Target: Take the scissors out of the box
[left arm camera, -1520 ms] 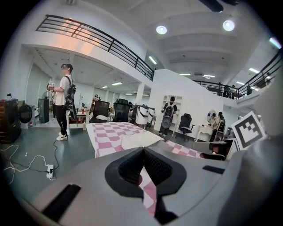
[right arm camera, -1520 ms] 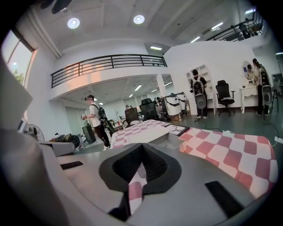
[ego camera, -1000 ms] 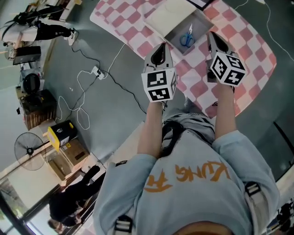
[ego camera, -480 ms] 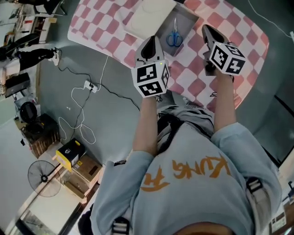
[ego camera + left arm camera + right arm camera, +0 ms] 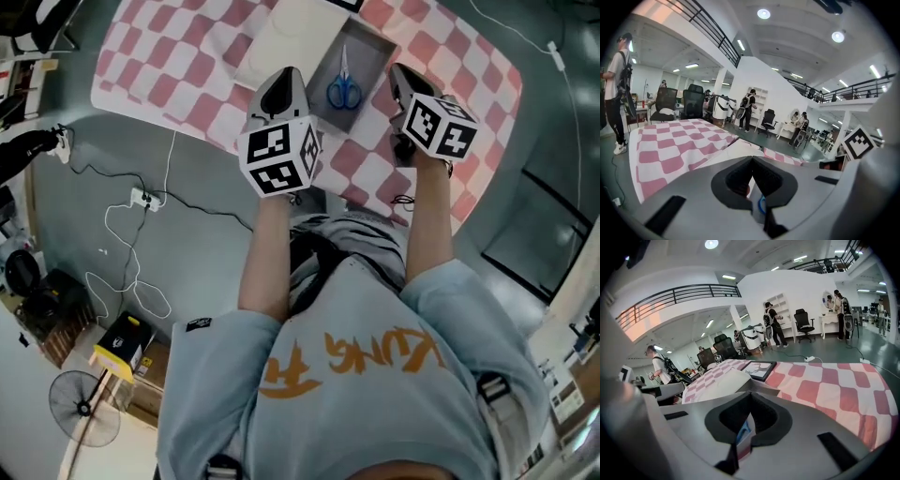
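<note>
Blue-handled scissors (image 5: 344,86) lie in an open grey box (image 5: 367,54) on the pink-and-white checked tablecloth (image 5: 159,66). The box's cream lid (image 5: 281,39) is folded out to its left. My left gripper (image 5: 283,82) hovers at the box's near-left side, jaws shut and empty. My right gripper (image 5: 403,82) hovers at the box's right side, also shut and empty. In the left gripper view the shut left gripper (image 5: 752,159) shows a bit of blue scissors handle (image 5: 761,205) below the pads. In the right gripper view the right gripper (image 5: 751,397) is shut, with a blue scrap (image 5: 743,430) under it.
A framed picture (image 5: 759,369) lies on the cloth beyond the box. Cables and a power strip (image 5: 141,199) trail over the grey floor left of the table. A yellow case (image 5: 122,345) and a fan (image 5: 80,408) stand at lower left. People and office chairs fill the hall behind.
Both grippers have come lower and closer to the table. The box, which lay ahead of them, now sits between the two grippers. Both sets of jaws stayed shut.
</note>
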A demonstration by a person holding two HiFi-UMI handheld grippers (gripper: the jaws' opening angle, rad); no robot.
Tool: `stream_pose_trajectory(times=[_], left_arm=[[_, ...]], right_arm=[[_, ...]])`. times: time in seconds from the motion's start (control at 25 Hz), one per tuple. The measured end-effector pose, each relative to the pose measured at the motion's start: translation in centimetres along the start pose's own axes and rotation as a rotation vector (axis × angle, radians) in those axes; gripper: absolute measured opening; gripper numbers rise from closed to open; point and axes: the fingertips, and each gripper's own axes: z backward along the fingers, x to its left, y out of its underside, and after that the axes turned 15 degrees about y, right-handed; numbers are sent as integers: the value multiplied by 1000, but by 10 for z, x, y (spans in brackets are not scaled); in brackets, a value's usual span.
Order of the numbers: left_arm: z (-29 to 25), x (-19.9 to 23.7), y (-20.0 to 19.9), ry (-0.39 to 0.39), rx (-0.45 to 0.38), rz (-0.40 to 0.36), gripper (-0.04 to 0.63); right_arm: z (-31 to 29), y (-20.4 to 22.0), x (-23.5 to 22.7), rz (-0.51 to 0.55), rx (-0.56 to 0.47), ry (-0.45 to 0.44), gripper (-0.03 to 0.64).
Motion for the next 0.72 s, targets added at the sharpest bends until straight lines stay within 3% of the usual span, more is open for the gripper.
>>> stream_pose_trajectory(times=[0.28,0.72], left_arm=[[-6,30,-10,72,-14,50,17],[-34,29,-8,203,16,72,17]], right_arm=[[-12,26,31,75,73,16,-2],[-22,59,54,185,255,47,0]])
